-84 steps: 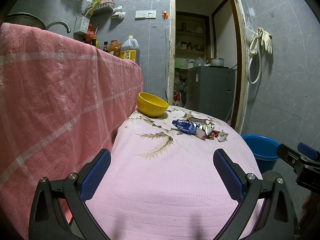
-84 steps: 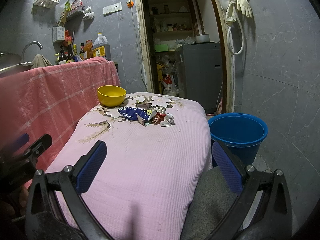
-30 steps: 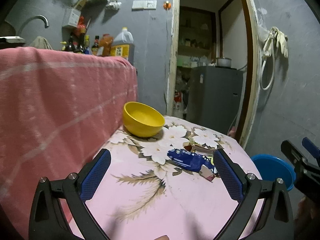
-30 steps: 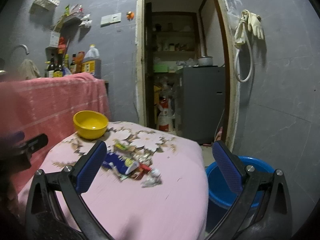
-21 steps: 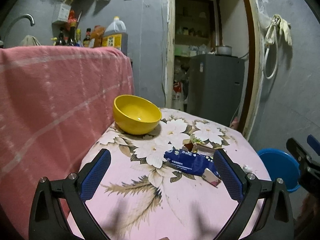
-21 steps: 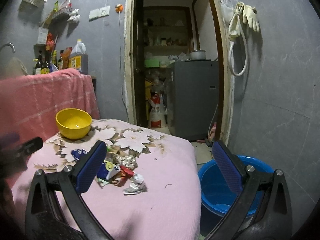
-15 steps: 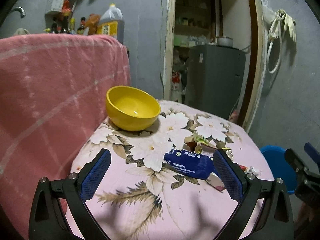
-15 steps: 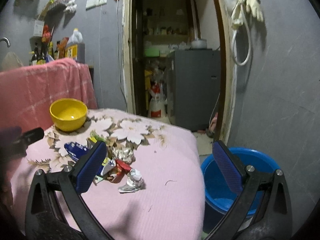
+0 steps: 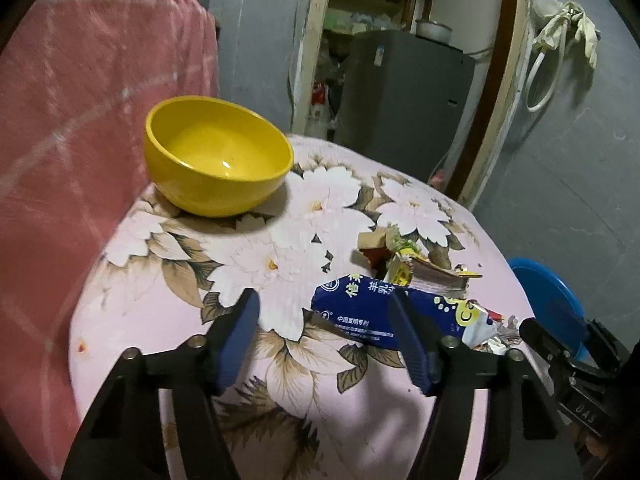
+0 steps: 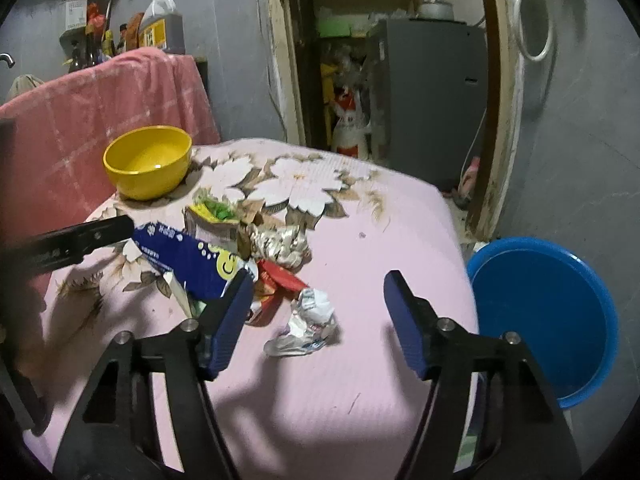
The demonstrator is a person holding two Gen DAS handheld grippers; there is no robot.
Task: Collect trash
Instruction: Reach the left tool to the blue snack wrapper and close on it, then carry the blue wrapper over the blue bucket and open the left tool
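A heap of trash lies on the table's pink flowered cloth [image 9: 160, 312]: a long blue wrapper [image 9: 360, 312], crumpled foil [image 10: 280, 244], a red wrapper [image 10: 280, 276] and a yellow-green packet [image 10: 212, 212]. My left gripper [image 9: 324, 332] hovers just before the blue wrapper [image 10: 188, 256]. Its jaws are closing, and the pads touch nothing. My right gripper [image 10: 318, 316] straddles a crumpled white wrapper [image 10: 308, 320]. Its jaws are also closing, with the pads clear of the wrapper. A blue bucket [image 10: 540, 320] stands on the floor at the table's right.
A yellow bowl [image 9: 216, 156] sits at the table's far left beside a pink checked cloth [image 9: 80, 100] draped over a counter with bottles [image 10: 160, 28]. Behind the table is a doorway with a grey fridge [image 9: 400, 100]. Rubber gloves [image 9: 568, 28] hang on the right wall.
Both grippers have come forward and tipped down toward the trash heap, which now fills the lower view. Both pairs of jaws stand narrower than half a second ago.
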